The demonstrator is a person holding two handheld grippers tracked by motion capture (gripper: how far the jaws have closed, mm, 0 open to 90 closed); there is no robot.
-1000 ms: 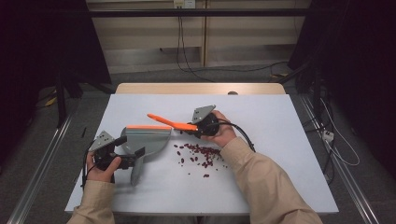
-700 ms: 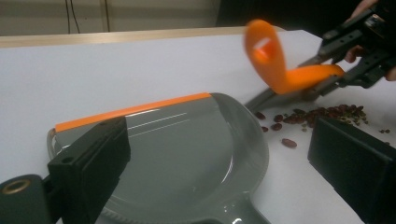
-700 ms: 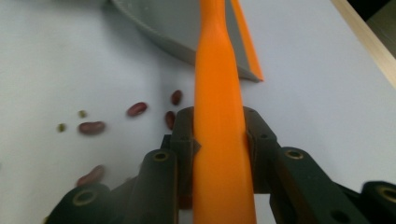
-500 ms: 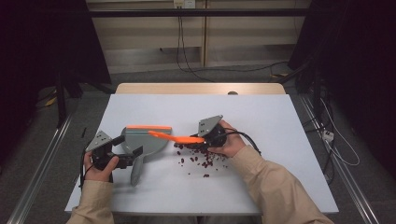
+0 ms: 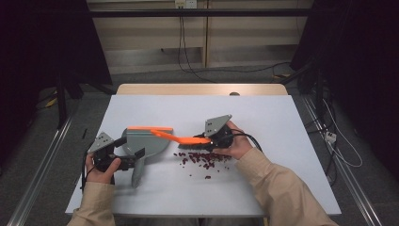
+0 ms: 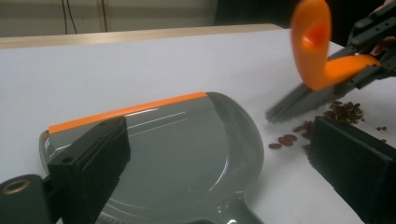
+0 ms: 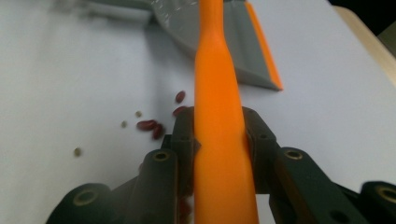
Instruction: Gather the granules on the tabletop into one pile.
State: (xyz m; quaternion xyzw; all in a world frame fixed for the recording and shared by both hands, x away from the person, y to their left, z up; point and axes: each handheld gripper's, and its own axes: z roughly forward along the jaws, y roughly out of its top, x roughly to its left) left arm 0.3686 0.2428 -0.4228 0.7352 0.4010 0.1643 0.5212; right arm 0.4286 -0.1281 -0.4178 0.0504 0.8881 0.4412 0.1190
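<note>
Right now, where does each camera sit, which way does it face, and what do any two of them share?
High view: above the person's side, facing forward and down on the table; both forearms, left gripper, right gripper.
Left gripper view: on that gripper, looking across the dustpan to the brush; its own jaws show.
Right gripper view: looks along the brush handle clamped in its jaws toward the dustpan.
All three share dustpan, brush and beans.

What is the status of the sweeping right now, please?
Right gripper shut on orange brush, bristles by the red beans. Left gripper at the grey dustpan handle, grip unclear. Pan empty; nothing between beans and pan.
</note>
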